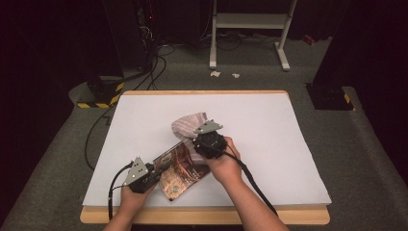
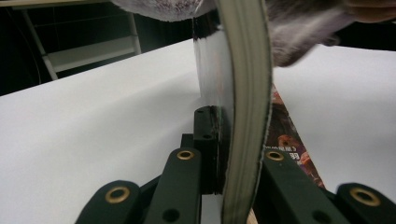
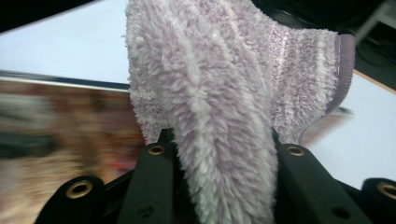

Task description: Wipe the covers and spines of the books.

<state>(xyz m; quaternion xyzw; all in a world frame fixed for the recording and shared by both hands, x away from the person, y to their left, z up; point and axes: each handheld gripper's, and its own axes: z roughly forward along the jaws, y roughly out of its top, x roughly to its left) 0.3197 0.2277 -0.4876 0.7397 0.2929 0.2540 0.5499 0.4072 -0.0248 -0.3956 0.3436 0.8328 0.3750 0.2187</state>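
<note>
A book [image 1: 182, 169] with a glossy brown and red cover lies near the front of the white table [image 1: 269, 130]. My left gripper [image 1: 153, 169] is shut on the book's near edge; in the left gripper view the pages [image 2: 245, 116] stand edge-on between the jaws. A fluffy pale lilac cloth [image 1: 190, 125] hangs bunched over the book's far end. My right gripper [image 1: 204, 142] is shut on that cloth [image 3: 219, 102], which fills the space between its jaws. The blurred book cover [image 3: 65, 140] passes under it at the left.
The white sheet covers a wooden table top [image 1: 202, 216]. Beyond the far edge stand a white metal frame [image 1: 250, 29], dark stands with yellow-black tape [image 1: 101, 94] and cables [image 1: 154, 67] on the grey floor. Both grippers trail black cables [image 1: 255, 185].
</note>
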